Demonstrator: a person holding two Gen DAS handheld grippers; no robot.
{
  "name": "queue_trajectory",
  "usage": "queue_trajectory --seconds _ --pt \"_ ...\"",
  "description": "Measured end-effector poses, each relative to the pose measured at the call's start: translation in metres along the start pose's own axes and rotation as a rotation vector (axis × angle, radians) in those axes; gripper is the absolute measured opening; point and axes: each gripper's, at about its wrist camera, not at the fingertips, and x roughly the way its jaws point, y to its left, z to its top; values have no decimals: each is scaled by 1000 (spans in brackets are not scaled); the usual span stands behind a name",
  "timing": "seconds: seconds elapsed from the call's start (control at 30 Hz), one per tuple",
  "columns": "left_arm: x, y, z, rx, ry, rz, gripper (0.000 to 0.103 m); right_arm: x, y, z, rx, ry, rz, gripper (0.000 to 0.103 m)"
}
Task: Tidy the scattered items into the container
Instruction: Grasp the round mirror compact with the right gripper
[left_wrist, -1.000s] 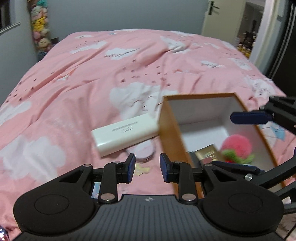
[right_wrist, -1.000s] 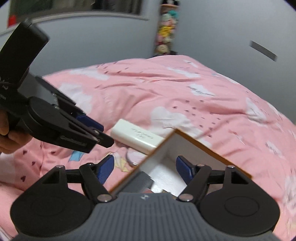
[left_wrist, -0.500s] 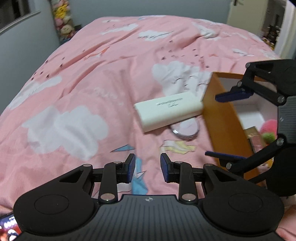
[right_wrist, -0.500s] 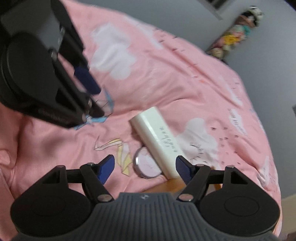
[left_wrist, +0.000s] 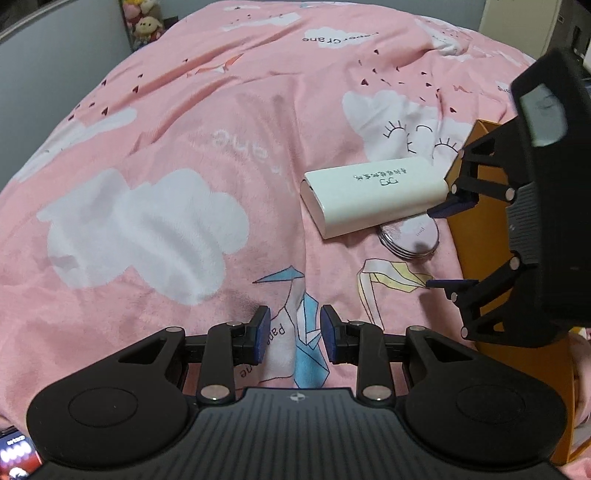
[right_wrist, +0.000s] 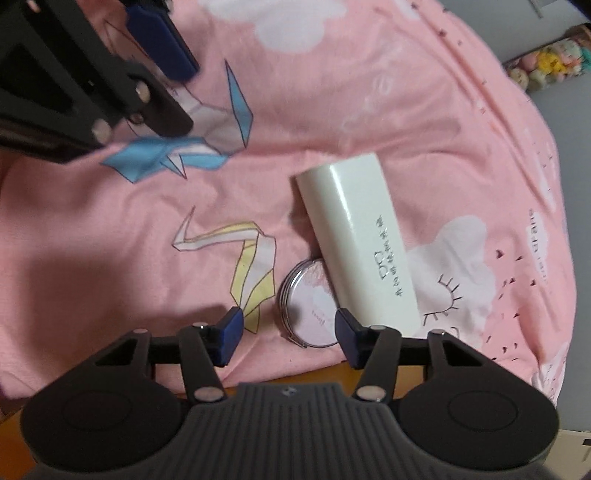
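A white oblong case (left_wrist: 373, 194) (right_wrist: 360, 243) lies on the pink bedspread, partly over a round pink compact (left_wrist: 410, 238) (right_wrist: 310, 310). The orange box (left_wrist: 480, 236) stands just right of both; its rim shows as a strip in the right wrist view (right_wrist: 280, 378). My right gripper (right_wrist: 288, 334) (left_wrist: 439, 247) is open and empty, low over the compact, its fingers on either side of it. My left gripper (left_wrist: 294, 338) is open with a narrow gap and empty, over the bedspread, well left of and nearer than the items.
The pink cloud-print bedspread (left_wrist: 166, 184) covers the whole bed. Plush toys (left_wrist: 146, 22) sit at the far left corner against a grey wall. A phone screen (left_wrist: 14, 452) shows at the bottom left edge.
My right gripper has swung from over the box down to the compact and case. My left gripper has drawn back to the left, away from the box.
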Motion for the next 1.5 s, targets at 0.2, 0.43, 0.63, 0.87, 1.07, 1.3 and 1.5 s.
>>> queue_trajectory --seconds 0.2,0.43,0.63,0.87,1.07,1.3,1.5 --pt "6 2 1 -12 9 -19 34 23 1 15 -41 77 -21 50" --pt "8 6 -1 -17 16 -31 34 43 6 29 -84 126 -34 47" --pt "9 8 -2 -27 20 -36 34 43 14 28 -110 124 -70 44" --pt "4 8 -5 -27 16 -28 34 15 19 19 -50 30 -126 19" --pt "1 3 -4 -10 10 -15 34 -31 11 13 51 -55 -28 14" --pt "1 1 -2 -5 9 -11 34 -56 4 2 205 -109 215 13" --pt "-1 1 -1 -10 9 -8 34 -33 -21 9 262 -106 164 16"
